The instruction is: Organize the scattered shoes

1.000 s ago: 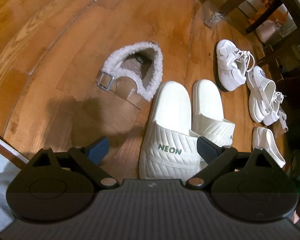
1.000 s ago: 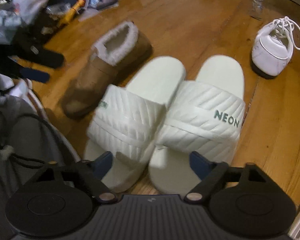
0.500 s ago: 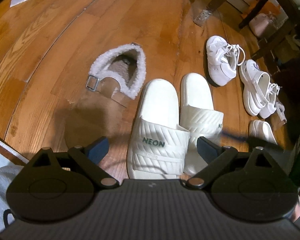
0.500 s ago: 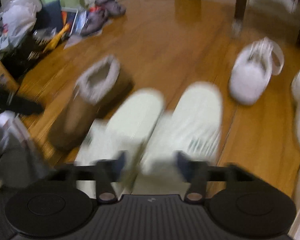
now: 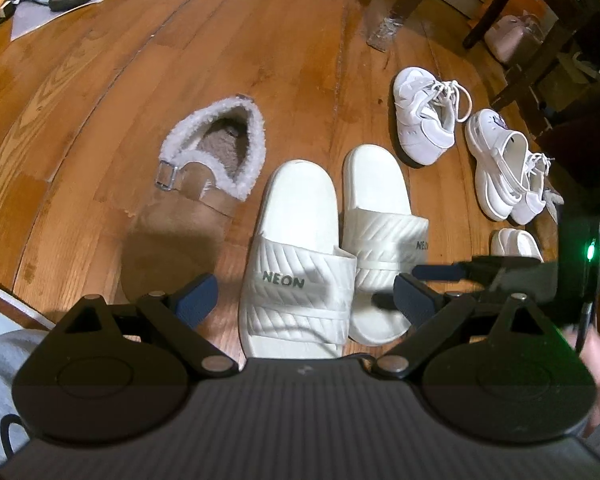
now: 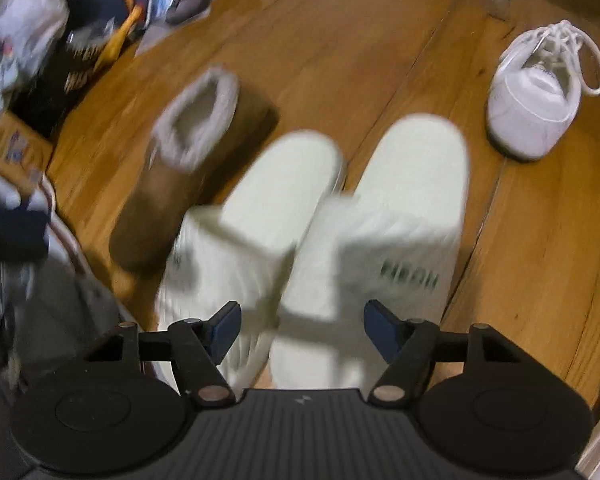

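the paired white slides (image 5: 332, 240) could be knocked askew if the right tongs (image 6: 300, 330) were swung low, the right view being blurred; both the left tongs (image 5: 304, 296) and right are held wide open, empty; ribbed straps marked neon; on the floor (image 5: 260, 40), fur-lined slipper (image 5: 208, 168) at ten o'clock

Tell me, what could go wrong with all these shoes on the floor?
The two white slides touch, straps overlapping, so grabbing one may drag the other crooked. The furry brown slipper sits right beside them and could get bumped. Both the left gripper and right gripper hang open near the same pair, so they might collide.
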The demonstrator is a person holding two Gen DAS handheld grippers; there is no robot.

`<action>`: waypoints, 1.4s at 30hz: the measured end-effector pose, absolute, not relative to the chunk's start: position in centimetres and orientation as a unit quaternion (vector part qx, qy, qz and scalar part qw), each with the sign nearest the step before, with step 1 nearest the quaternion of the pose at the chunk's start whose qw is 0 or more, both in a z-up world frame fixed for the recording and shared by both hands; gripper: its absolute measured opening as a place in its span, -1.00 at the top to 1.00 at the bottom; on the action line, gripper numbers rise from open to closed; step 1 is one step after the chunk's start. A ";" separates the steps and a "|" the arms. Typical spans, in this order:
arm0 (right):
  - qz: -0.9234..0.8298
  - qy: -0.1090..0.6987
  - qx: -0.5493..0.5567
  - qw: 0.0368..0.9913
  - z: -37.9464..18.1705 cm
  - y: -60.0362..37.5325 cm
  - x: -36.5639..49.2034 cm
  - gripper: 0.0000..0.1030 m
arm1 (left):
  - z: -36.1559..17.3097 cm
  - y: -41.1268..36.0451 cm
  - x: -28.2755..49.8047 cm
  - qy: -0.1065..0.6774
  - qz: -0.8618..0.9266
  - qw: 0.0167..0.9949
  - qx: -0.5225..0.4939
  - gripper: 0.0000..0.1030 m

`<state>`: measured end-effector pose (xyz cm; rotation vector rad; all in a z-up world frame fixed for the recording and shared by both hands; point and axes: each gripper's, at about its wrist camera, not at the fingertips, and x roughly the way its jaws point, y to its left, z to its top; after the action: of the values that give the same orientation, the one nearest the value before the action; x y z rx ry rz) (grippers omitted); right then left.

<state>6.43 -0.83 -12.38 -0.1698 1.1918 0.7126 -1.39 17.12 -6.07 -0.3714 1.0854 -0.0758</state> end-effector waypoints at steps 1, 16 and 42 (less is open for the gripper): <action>0.332 0.544 -0.081 0.766 -12.4 -0.7 5.7 -0.34 | -6.0 16.9 -1.4 0.514 -0.036 0.840 -0.173 -0.85; 0.323 0.514 0.012 0.794 -12.4 0.3 3.0 0.84 | -5.9 16.0 -1.7 0.515 -0.040 0.841 -0.160 -0.85; 0.240 0.551 0.151 0.785 -12.9 -4.1 10.3 -0.68 | -6.4 18.1 -2.0 0.517 -0.015 0.838 -0.174 -0.85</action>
<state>10.33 -4.13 -12.93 0.3258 1.1880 0.5175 -2.03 18.13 -6.39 -0.3691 1.0944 -0.0312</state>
